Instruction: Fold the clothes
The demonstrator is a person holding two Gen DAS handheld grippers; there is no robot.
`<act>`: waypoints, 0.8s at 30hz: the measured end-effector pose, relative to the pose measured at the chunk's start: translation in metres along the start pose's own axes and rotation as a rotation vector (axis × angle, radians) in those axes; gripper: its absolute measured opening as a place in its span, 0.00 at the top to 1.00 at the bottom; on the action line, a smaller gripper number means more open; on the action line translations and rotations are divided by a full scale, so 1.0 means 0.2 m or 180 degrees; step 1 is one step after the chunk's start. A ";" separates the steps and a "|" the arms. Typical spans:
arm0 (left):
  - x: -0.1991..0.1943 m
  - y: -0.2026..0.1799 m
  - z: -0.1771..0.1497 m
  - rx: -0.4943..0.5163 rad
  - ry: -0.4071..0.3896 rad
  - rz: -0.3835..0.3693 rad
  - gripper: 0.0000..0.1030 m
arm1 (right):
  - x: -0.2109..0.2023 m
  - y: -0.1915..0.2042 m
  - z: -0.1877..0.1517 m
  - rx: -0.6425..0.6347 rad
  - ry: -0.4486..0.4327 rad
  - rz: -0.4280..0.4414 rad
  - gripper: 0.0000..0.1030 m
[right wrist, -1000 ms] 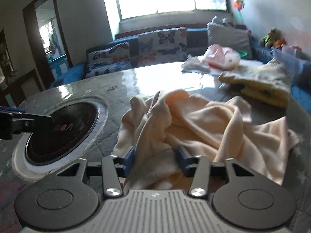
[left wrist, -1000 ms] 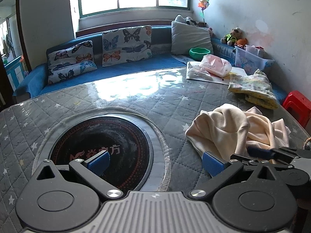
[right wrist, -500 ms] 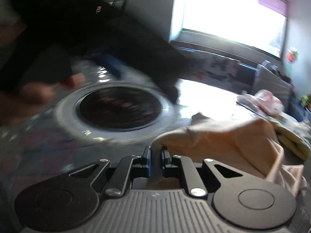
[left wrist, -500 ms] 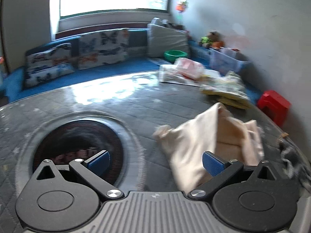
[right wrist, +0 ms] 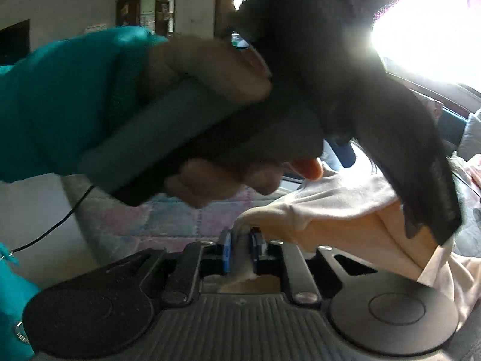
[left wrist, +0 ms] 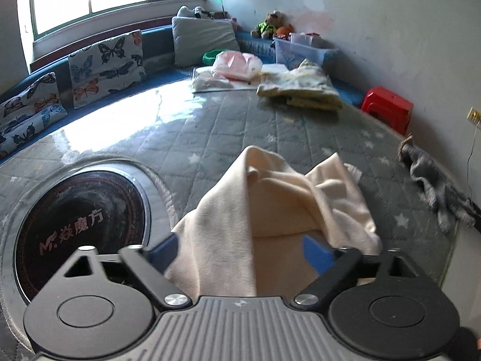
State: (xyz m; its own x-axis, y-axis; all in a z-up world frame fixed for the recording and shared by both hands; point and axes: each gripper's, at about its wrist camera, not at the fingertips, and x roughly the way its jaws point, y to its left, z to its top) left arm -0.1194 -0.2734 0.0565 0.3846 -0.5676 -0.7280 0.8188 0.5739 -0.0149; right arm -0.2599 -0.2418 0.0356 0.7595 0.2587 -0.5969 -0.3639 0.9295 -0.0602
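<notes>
A cream garment (left wrist: 270, 204) lies bunched on the grey quilted table (left wrist: 228, 126). My left gripper (left wrist: 240, 252) is open, its blue pads on either side of a raised fold of the garment. My right gripper (right wrist: 240, 249) is shut on an edge of the same cream garment (right wrist: 345, 216) and holds it up off the table. In the right wrist view the person's hand in a teal sleeve (right wrist: 75, 96) holds the left gripper's body (right wrist: 345, 90) just above and in front, hiding most of the room.
A round black hotplate (left wrist: 75, 228) is set in the table at the left. A folded yellow garment (left wrist: 300, 90) and pink bags (left wrist: 234, 66) lie at the far edge. A grey rag (left wrist: 433, 180) lies at the right. A red stool (left wrist: 387, 108) stands beside the table.
My left gripper has moved right and forward so the raised fold now lies between its pads. My right gripper stays shut on the garment's edge and has swung left, close under the left hand.
</notes>
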 end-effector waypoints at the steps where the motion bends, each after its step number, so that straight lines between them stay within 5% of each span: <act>1: 0.01 0.01 -0.01 -0.0011 0.0021 0.0020 0.27 | -0.01 0.01 0.00 -0.0011 -0.0018 -0.0016 0.85; 3: 0.02 0.03 -0.02 -0.0032 0.0053 0.0046 0.46 | -0.03 0.01 0.02 0.0004 -0.0029 -0.0035 0.84; 9: -0.01 0.14 -0.04 -0.0177 0.0056 0.0049 0.77 | -0.15 -0.10 0.05 0.0295 -0.0186 -0.0095 0.74; 18: -0.06 0.22 -0.07 -0.0255 -0.0008 0.0121 0.78 | -0.14 -0.43 0.08 0.0696 -0.0094 -0.1212 0.66; 24: -0.05 0.20 -0.07 -0.0170 -0.0037 0.0153 0.67 | -0.05 -0.64 0.01 0.1100 0.0159 -0.1398 0.67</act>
State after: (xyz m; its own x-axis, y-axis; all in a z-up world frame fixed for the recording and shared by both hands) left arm -0.0975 -0.2363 0.0541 0.4281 -0.5454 -0.7206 0.7754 0.6312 -0.0170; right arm -0.2207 -0.3629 0.0503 0.7704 -0.1772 -0.6125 0.1852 0.9814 -0.0510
